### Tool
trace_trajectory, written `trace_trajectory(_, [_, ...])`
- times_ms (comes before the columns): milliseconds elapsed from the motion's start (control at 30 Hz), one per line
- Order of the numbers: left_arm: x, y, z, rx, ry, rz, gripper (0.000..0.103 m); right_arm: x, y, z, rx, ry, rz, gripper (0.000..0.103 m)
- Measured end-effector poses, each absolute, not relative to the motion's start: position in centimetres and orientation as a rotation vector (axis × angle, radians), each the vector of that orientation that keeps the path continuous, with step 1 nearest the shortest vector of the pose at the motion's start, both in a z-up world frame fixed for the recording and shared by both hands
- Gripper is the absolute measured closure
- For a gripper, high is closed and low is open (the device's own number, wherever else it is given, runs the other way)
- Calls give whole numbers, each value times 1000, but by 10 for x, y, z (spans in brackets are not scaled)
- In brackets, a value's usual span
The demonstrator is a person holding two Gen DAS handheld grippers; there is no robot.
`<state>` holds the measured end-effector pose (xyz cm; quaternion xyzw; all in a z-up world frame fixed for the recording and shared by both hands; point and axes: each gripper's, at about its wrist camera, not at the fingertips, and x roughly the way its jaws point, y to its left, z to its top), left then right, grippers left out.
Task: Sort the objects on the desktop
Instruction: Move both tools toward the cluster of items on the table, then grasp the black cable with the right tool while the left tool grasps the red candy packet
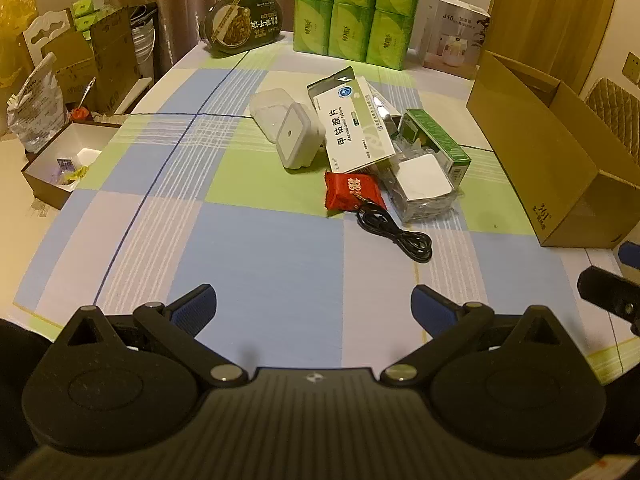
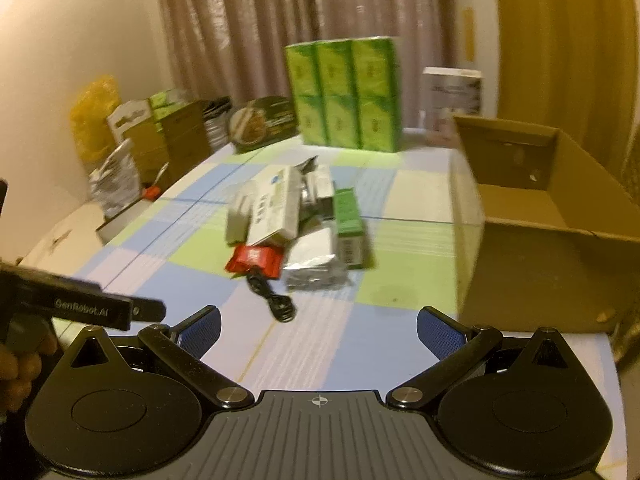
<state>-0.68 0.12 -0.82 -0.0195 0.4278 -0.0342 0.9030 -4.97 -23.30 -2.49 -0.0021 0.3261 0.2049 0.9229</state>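
Note:
A pile of small objects lies mid-table: a white medicine box (image 1: 354, 128) (image 2: 276, 204), a white square adapter (image 1: 298, 136), a red snack packet (image 1: 350, 196) (image 2: 256, 260), a coiled black cable (image 1: 396, 234) (image 2: 276, 300), a green box (image 1: 438, 144) (image 2: 350, 220) and a white cube in clear packaging (image 1: 422, 188) (image 2: 316, 258). An open cardboard box (image 1: 552, 152) (image 2: 548, 216) stands at the right. My left gripper (image 1: 314, 308) is open and empty, short of the pile. My right gripper (image 2: 318, 330) is open and empty, also short of the pile.
The checked tablecloth (image 1: 248, 216) covers the table. Green tissue packs (image 1: 352, 8) (image 2: 344, 96), a dark food bowl (image 1: 242, 26) and a white product box (image 1: 456, 32) stand at the back. An open white box (image 1: 64, 160) and cartons sit off the left edge.

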Motion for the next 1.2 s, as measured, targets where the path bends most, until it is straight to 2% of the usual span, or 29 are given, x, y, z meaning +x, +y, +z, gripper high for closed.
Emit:
trace_trajectory(433, [24, 18, -4, 43, 872, -125, 1, -14, -195, -52, -166, 708, 578, 2])
trace_trajectory(500, [31, 22, -5, 55, 875, -128, 1, -6, -187, -58, -194, 714, 596, 10])
trace_trajectory(533, [34, 23, -5, 57, 875, -128, 1, 0, -183, -62, -206, 723, 608, 22])
trace_trajectory(567, [37, 25, -6, 58, 876, -126, 1, 5, -180, -66, -214, 734, 618, 29])
trace_trajectory(767, [57, 32, -13, 63, 884, -130, 1, 33, -160, -85, -269, 758, 661, 50])
trace_trajectory(1200, [89, 27, -35, 50, 913, -181, 1, 73, -129, -126, -396, 800, 705, 72])
